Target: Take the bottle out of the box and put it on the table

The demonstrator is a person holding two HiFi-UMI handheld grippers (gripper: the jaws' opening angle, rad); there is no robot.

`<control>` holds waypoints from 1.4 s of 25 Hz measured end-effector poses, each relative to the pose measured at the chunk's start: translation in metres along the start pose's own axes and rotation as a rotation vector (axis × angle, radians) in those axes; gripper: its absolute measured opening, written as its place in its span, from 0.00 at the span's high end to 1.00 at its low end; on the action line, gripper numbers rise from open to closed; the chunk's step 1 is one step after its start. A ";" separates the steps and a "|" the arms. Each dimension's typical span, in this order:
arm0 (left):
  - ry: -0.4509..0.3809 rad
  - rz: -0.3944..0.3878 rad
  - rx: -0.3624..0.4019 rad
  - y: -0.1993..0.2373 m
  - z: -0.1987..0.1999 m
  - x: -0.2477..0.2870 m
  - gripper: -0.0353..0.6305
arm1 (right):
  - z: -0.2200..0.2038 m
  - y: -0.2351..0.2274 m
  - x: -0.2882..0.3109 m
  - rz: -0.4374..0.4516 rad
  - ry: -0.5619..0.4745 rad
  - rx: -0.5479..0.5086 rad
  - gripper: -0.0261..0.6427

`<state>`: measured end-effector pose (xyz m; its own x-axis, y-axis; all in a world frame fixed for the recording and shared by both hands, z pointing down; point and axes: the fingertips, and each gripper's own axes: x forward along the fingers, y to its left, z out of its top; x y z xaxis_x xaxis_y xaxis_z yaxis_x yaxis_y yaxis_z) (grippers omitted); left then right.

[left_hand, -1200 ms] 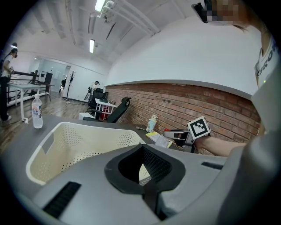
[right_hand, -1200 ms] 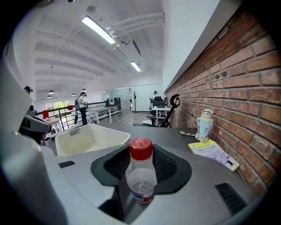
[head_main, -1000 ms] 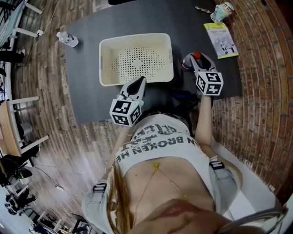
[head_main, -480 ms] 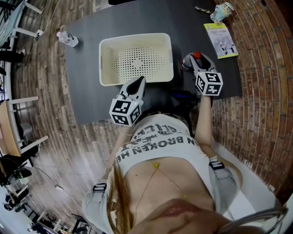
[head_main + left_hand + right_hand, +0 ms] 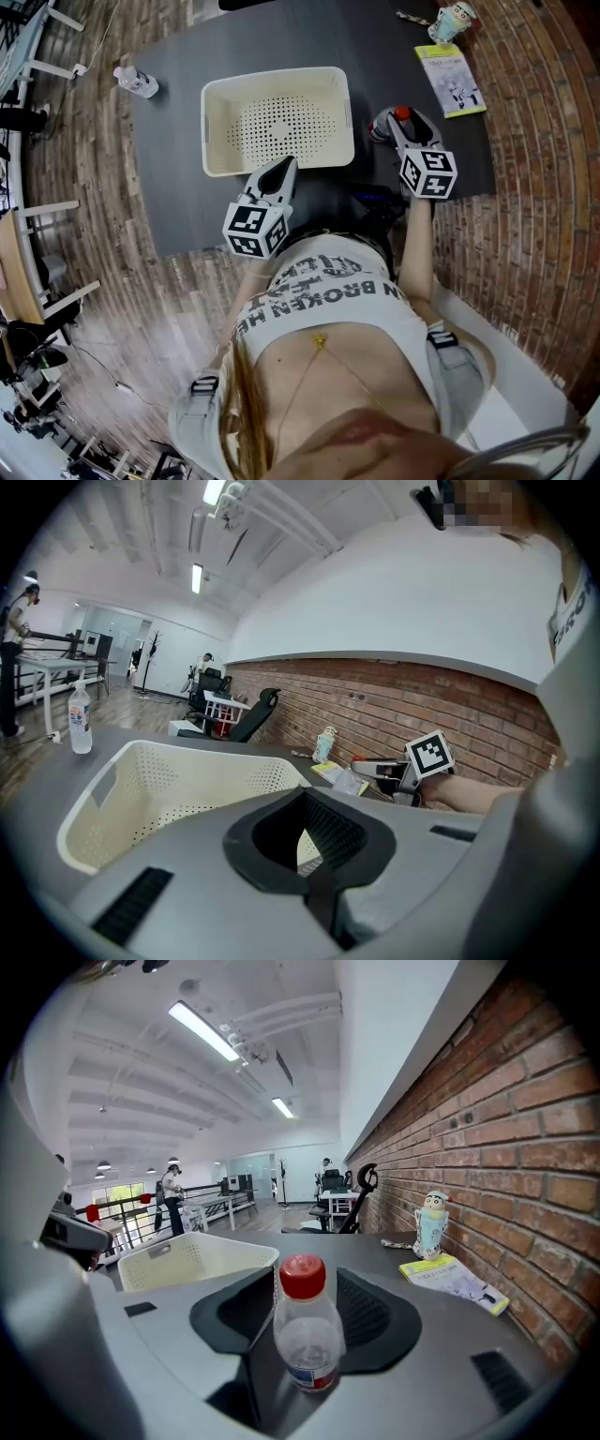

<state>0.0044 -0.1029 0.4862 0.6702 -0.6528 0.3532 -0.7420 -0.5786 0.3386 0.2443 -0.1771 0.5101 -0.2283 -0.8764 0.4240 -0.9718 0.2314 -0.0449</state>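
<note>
A small clear bottle (image 5: 307,1335) with a red cap (image 5: 401,113) stands upright on the dark table (image 5: 178,178), just right of the cream perforated basket (image 5: 208,131). My right gripper (image 5: 397,122) is around the bottle. Its jaws have just been opening, and the pads (image 5: 367,1312) flank the bottle (image 5: 396,125) without pressing it. My left gripper (image 5: 284,167) hovers at the basket's near rim (image 5: 103,803), shut and holding nothing. The right gripper (image 5: 386,771) also shows in the left gripper view.
A second water bottle (image 5: 138,82) stands at the table's far left corner. A yellow-green booklet (image 5: 450,80) and a cartoon figurine cup (image 5: 455,21) lie at the far right, beside the brick wall (image 5: 525,1119). My own torso is close to the table's near edge.
</note>
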 end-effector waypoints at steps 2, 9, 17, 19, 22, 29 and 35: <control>0.002 -0.005 -0.001 -0.001 -0.001 0.001 0.94 | -0.002 0.000 -0.005 0.003 0.007 0.017 0.68; 0.003 -0.009 0.002 0.002 0.000 0.002 0.94 | -0.008 -0.001 -0.023 -0.001 0.015 0.041 0.67; 0.012 -0.002 0.000 0.005 -0.004 0.000 0.94 | -0.015 -0.002 -0.030 -0.011 0.032 0.055 0.67; 0.010 0.001 -0.001 0.005 -0.004 0.000 0.94 | -0.017 -0.001 -0.031 -0.015 0.043 0.049 0.67; 0.003 0.011 -0.001 0.007 -0.003 -0.001 0.94 | -0.022 -0.001 -0.034 -0.028 0.069 0.023 0.68; -0.021 0.016 0.001 0.008 0.001 -0.002 0.94 | -0.015 0.034 -0.029 0.112 0.034 0.000 0.94; -0.050 0.007 0.003 0.014 0.010 -0.008 0.94 | -0.011 0.122 -0.011 0.322 0.036 -0.104 0.95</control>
<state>-0.0115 -0.1107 0.4790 0.6637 -0.6800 0.3117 -0.7465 -0.5755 0.3340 0.1293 -0.1345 0.5103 -0.5183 -0.7365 0.4346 -0.8387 0.5372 -0.0899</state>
